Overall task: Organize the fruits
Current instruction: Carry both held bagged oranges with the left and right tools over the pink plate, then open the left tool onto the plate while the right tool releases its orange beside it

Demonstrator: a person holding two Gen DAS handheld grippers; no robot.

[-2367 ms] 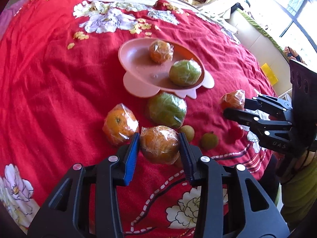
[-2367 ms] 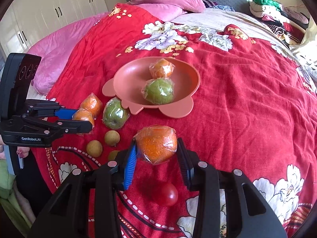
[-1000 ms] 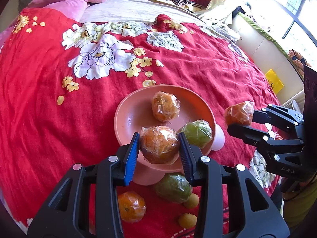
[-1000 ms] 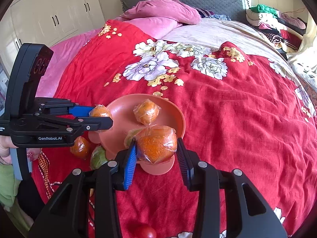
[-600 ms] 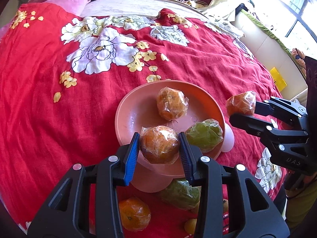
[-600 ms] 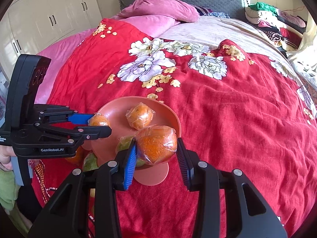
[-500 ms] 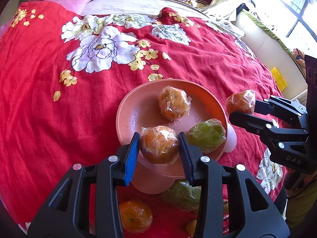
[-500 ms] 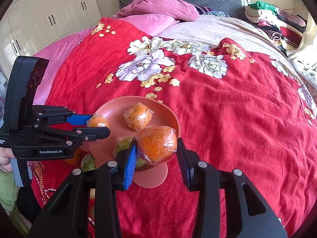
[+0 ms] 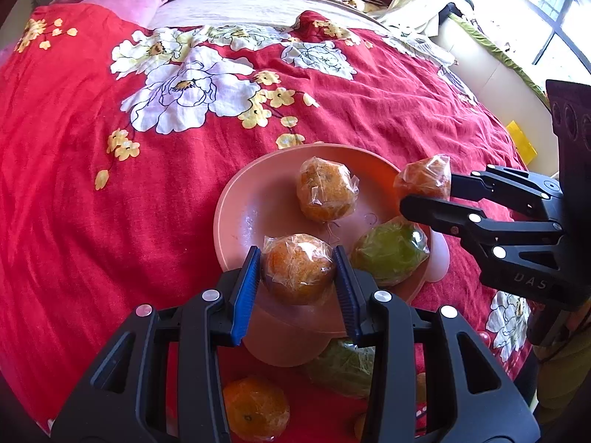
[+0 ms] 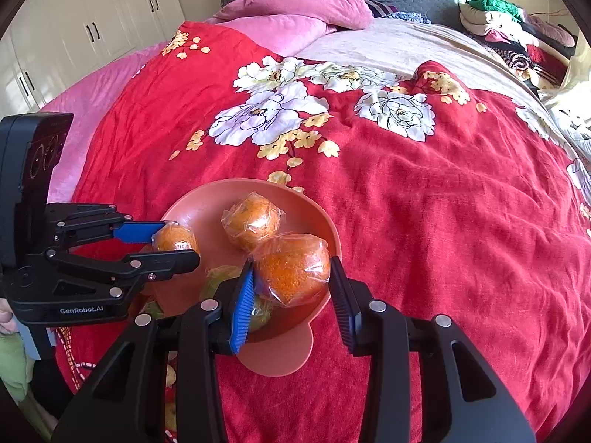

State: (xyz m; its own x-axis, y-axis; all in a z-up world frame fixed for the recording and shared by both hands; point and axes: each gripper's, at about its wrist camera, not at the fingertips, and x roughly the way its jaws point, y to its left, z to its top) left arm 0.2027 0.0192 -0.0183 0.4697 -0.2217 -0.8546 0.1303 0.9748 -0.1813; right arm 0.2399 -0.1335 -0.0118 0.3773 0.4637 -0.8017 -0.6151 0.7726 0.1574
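Bed (image 10: 461, 221): red floral quilt (image 9: 110, 192), pink pillows (image 10: 295, 7) at far end. Lying directly on the quilt: pink plate (image 9: 240, 221), centre; wrapped orange (image 9: 255, 409) and wrapped green fruit (image 9: 343, 367), near side of plate; folded clothes (image 10: 517, 33), far right.

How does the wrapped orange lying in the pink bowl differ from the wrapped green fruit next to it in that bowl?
The wrapped orange is orange-skinned; the wrapped green fruit is green. The orange lies nearer the middle of the pink bowl, the green fruit against its near right rim, looking slightly larger. Both are in clear plastic, resting free of either tongs.
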